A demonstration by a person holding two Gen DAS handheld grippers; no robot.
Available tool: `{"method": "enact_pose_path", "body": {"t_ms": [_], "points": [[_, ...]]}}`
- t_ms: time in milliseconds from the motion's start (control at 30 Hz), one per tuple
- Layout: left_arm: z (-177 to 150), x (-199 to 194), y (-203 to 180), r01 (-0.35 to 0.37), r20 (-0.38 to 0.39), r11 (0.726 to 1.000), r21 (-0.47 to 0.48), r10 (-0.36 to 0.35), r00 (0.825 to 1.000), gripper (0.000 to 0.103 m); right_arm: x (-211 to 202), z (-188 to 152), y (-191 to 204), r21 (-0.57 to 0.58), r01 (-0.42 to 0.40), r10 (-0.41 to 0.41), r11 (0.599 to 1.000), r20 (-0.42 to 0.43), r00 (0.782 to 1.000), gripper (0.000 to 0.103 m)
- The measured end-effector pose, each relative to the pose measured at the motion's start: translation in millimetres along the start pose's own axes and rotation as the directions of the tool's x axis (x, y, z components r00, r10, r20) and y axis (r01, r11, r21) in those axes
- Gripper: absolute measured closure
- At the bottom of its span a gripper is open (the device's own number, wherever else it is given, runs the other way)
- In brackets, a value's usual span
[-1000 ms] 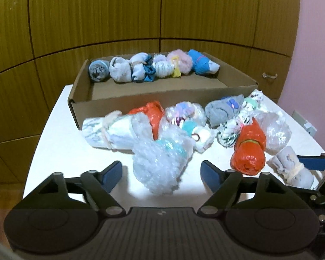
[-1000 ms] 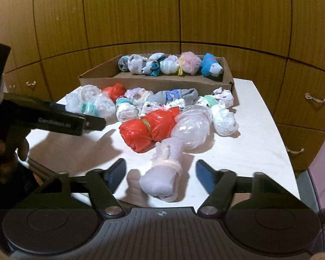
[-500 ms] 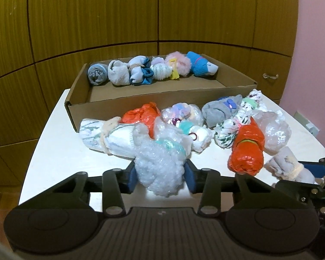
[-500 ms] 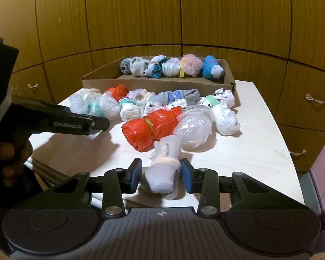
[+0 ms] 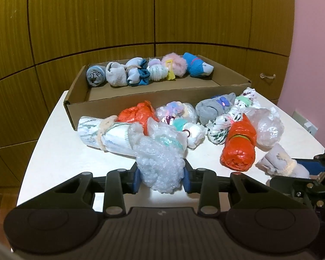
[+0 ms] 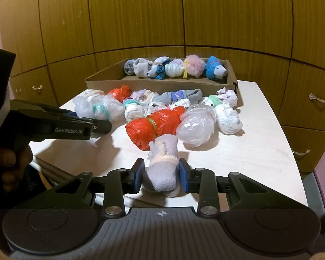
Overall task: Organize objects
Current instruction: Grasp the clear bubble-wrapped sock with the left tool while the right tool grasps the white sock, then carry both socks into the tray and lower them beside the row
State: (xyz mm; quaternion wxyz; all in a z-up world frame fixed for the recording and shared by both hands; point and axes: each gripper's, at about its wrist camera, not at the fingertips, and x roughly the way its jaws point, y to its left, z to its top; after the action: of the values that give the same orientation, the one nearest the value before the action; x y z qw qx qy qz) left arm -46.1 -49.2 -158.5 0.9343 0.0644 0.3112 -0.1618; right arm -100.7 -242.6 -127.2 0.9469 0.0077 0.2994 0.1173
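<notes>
The left gripper [image 5: 161,176] is pinching a bubble-wrap bundle [image 5: 160,162] at the bottom middle of the left wrist view. Its blue pads [image 5: 137,178] press into both sides. The right gripper [image 6: 161,178] is pinching a pale rolled sock [image 6: 162,169] at the bottom middle of its own view. Both sets of jaws have just been closing, each with its bundle between them.

The cardboard box [image 5: 127,106] sits in the upper middle of both views, with a row of rolled socks along its far wall. The rest of the pile lies on the white table [image 5: 54,151] in front of the box.

What could go wrong? The bubble wrap is squishy and slick — it might slide out of the pads when lifted. It also touches the white sock roll [image 5: 101,133] beside it, so that roll could get dragged or pushed. The pale sock is held near one end, so it may droop or slip. The orange bag bundle [image 6: 150,127] sits just beside it and could get bumped. Both tools are close together — they might knock each other.
</notes>
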Motion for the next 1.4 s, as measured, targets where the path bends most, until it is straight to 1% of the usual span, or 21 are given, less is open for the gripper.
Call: {"method": "enact_pose_path", "body": {"t_ms": [233, 433, 533, 633, 733, 900, 967, 1033, 1100, 1133, 1200, 1267, 1400], "points": [[-0.2, -11.0, -5.5, 0.018, 0.010, 1.000, 0.009, -0.018, 1.000, 0.071, -6.0, 1.0, -3.2, 0.002, -0.004, 0.004, 1.000, 0.014, 1.000, 0.063], [13.6, -27.0, -12.4, 0.035, 0.036, 0.999, 0.027, -0.036, 0.999, 0.071, -17.2, 9.3, -7.1, 0.017, -0.016, 0.016, 1.000, 0.035, 0.999, 0.063], [28.6, -37.2, -12.3, 0.033, 0.063, 0.999, 0.038, -0.035, 0.997, 0.071, -25.4, 20.3, -9.3, 0.017, -0.029, 0.028, 0.999, 0.057, 0.998, 0.063], [46.3, -42.6, -7.0, 0.015, 0.090, 0.999, 0.043, -0.019, 0.996, 0.071, -33.5, 38.3, -11.4, 0.011, -0.043, 0.041, 0.999, 0.088, 0.995, 0.063], [63.1, -38.8, 1.4, -0.022, 0.114, 0.998, 0.064, 0.015, 0.993, 0.071, -37.4, 59.4, -14.8, 0.010, -0.068, 0.066, 0.998, 0.116, 0.991, 0.063], [100.1, -7.8, 30.3, -0.083, 0.112, 0.995, 0.050, 0.077, 0.991, 0.071, -26.3, 104.2, -19.6, -0.011, -0.109, 0.109, 0.994, 0.153, 0.982, 0.063], [113.0, 13.2, 40.2, -0.111, 0.090, 0.991, 0.071, 0.104, 0.990, 0.071, -15.4, 123.9, -20.5, -0.028, -0.126, 0.129, 0.992, 0.164, 0.978, 0.063], [121.5, 34.9, 47.4, -0.143, 0.075, 0.985, 0.094, 0.137, 0.988, 0.071, -0.3, 140.5, -20.5, -0.039, -0.141, 0.145, 0.989, 0.156, 0.977, 0.063], [130.5, 61.0, 57.2, -0.161, 0.033, 0.983, 0.092, 0.159, 0.987, 0.071, 17.5, 154.6, -21.4, -0.038, -0.153, 0.157, 0.987, 0.138, 0.978, 0.063], [133.2, 71.0, 60.2, -0.167, 0.018, 0.981, 0.098, 0.166, 0.986, 0.071, 24.7, 159.3, -21.9, -0.037, -0.154, 0.158, 0.987, 0.133, 0.978, 0.063], [136.6, 91.6, 61.8, -0.188, -0.001, 0.973, 0.137, 0.189, 0.982, 0.071, 40.1, 166.9, -23.0, -0.033, -0.164, 0.167, 0.986, 0.116, 0.979, 0.063], [133.9, 105.9, 58.9, -0.191, -0.021, 0.967, 0.165, 0.197, 0.980, 0.071, 52.8, 172.3, -22.9, -0.035, -0.166, 0.169, 0.986, 0.097, 0.981, 0.063], [131.4, 120.9, 57.6, -0.211, -0.044, 0.950, 0.230, 0.226, 0.973, 0.071, 81.0, 183.0, -20.6, -0.058, -0.185, 0.188, 0.981, 0.054, 0.981, 0.063]]}}
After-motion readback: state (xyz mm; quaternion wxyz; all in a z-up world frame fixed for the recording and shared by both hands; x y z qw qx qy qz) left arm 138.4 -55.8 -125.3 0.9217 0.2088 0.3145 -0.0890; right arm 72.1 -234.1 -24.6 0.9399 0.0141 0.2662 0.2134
